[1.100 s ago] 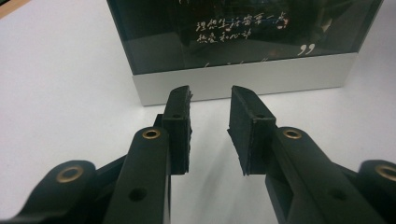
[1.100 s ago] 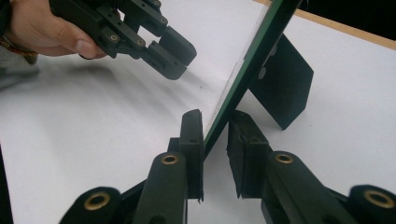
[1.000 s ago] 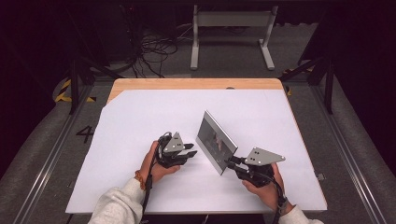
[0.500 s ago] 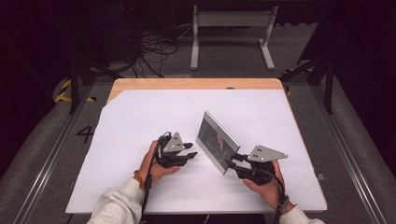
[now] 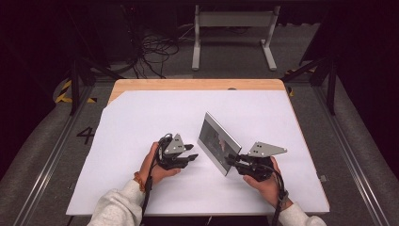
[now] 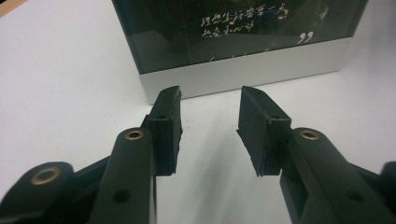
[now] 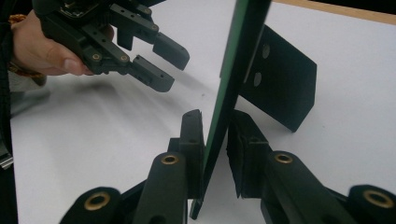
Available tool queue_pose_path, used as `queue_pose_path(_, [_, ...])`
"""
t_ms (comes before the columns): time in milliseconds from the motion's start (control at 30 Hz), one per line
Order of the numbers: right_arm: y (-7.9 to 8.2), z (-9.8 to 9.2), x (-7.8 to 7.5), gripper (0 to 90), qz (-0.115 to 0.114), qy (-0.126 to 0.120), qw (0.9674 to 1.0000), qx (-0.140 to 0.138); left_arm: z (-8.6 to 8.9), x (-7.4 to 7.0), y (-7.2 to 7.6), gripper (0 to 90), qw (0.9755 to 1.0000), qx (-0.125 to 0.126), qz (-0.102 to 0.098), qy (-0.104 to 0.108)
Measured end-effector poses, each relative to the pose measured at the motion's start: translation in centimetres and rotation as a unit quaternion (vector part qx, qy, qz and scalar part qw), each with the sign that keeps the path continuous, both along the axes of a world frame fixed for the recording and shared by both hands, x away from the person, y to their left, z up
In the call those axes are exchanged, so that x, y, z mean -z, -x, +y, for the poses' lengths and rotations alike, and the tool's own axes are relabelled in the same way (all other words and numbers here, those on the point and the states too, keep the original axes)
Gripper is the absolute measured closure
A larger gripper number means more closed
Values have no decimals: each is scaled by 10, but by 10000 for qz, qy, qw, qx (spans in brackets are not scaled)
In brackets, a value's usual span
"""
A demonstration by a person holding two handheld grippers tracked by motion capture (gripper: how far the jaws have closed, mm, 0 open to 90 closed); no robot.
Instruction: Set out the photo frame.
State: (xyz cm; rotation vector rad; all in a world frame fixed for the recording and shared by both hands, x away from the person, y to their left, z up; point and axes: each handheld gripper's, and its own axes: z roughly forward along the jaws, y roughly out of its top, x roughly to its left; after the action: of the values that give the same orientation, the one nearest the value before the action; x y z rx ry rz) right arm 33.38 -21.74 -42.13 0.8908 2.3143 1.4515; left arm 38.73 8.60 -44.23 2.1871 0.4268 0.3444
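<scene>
Right gripper view: right tool pinches the photo frame's edge; left tool spread beside it; slackening would likely topple it.

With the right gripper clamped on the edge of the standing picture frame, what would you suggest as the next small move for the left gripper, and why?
Probably ease the left gripper forward to the picture frame and take its bottom border. Its jaws have just been opening with nothing between them, and they face the silver border just short of it. The right gripper pinches the frame's thin edge, with the back stand swung out, so a second hold would likely steady it.
</scene>
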Motion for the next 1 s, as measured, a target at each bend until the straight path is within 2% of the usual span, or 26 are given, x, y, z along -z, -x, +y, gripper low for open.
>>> queue_pose_path(333, [-12,-6,-1,784,127,-62,9995,-282,-5,3,-7,517,9999,-24,158,-48])
queue_pose_path(433, [-15,-7,-1,794,152,-74,9994,-317,-6,2,-11,491,9999,-34,145,-23])
queue_pose_path(500, [-15,-7,-1,798,137,-33,9993,-349,-8,3,-14,472,9998,-25,209,-1])
queue_pose_path(767, [-15,-6,-2,799,58,51,9994,-336,-14,3,-28,356,9994,-99,301,110])
queue_pose_path(833, [-15,-6,-2,798,52,48,9994,-337,-15,3,-31,324,9995,-106,279,51])
queue_pose_path(1000, [-14,-6,-2,793,13,122,9994,-333,-18,3,-37,272,9992,-100,355,179])
